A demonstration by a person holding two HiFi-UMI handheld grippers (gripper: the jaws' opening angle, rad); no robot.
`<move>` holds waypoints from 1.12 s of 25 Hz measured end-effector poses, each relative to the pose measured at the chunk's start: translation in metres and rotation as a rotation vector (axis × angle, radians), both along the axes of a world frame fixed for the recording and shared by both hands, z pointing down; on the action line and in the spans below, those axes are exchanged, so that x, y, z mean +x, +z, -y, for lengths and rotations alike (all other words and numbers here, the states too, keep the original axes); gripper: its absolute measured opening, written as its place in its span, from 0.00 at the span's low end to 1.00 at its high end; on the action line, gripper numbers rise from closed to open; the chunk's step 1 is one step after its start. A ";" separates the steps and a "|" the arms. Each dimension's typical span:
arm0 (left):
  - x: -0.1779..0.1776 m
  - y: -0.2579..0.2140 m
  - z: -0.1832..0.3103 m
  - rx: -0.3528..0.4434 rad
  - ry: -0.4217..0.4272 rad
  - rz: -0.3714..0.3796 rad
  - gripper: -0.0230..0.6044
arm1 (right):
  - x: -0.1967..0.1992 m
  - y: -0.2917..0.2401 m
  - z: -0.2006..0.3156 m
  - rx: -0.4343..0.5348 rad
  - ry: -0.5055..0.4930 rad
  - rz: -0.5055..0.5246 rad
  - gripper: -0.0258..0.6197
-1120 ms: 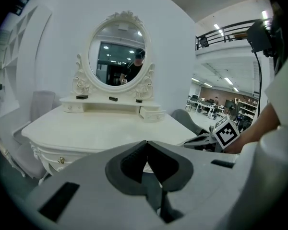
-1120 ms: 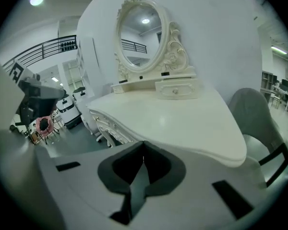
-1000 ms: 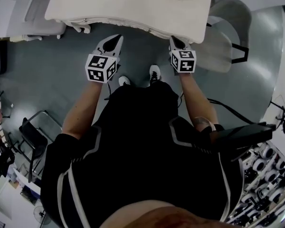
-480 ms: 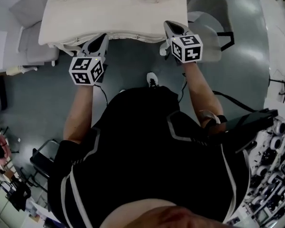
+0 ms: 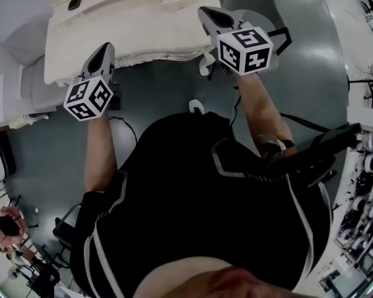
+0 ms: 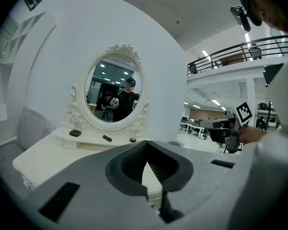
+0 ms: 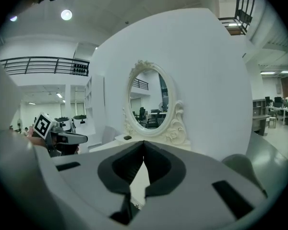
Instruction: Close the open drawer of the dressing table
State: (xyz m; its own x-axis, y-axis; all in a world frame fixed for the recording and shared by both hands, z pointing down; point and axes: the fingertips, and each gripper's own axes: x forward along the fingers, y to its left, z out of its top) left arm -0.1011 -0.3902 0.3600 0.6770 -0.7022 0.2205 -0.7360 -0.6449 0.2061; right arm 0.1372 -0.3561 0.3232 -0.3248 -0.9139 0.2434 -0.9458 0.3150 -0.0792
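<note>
At the front edge of the dressing table (image 5: 62, 67), the left gripper (image 5: 104, 48) and right gripper (image 5: 206, 12) flank the drawer (image 5: 150, 56), likely for an even push. Both sets of fingers are clenched on nothing. The drawer front appears to face the person, and its long axis runs along the tabletop (image 5: 121, 20) edge

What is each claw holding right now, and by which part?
Nothing is held. The left claw and the right claw are both shut and empty. Only the dressing table shows through the gap behind their jaws.
</note>
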 end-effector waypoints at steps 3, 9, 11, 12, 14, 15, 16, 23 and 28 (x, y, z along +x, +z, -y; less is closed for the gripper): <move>0.006 -0.017 -0.005 0.024 0.028 -0.013 0.04 | 0.002 -0.026 -0.003 0.053 0.007 0.020 0.05; 0.001 -0.052 -0.010 0.053 0.006 -0.068 0.04 | -0.007 -0.050 -0.007 0.081 -0.017 0.004 0.05; -0.002 -0.064 -0.011 0.068 -0.004 -0.084 0.04 | -0.009 -0.055 -0.008 0.088 -0.019 -0.002 0.04; -0.004 -0.067 -0.011 0.071 -0.009 -0.091 0.04 | -0.010 -0.057 -0.008 0.092 -0.022 -0.003 0.04; -0.006 -0.071 -0.012 0.075 -0.018 -0.101 0.04 | -0.013 -0.061 -0.008 0.097 -0.031 -0.006 0.04; -0.007 -0.073 -0.013 0.076 -0.021 -0.104 0.04 | -0.014 -0.062 -0.009 0.099 -0.034 -0.005 0.04; -0.007 -0.074 -0.013 0.078 -0.022 -0.103 0.04 | -0.015 -0.063 -0.009 0.099 -0.035 -0.004 0.04; -0.008 -0.073 -0.012 0.103 -0.029 -0.058 0.04 | -0.021 -0.063 -0.010 0.094 -0.045 -0.028 0.04; -0.009 -0.076 -0.015 0.102 -0.030 -0.065 0.04 | -0.019 -0.065 -0.011 0.092 -0.041 -0.025 0.04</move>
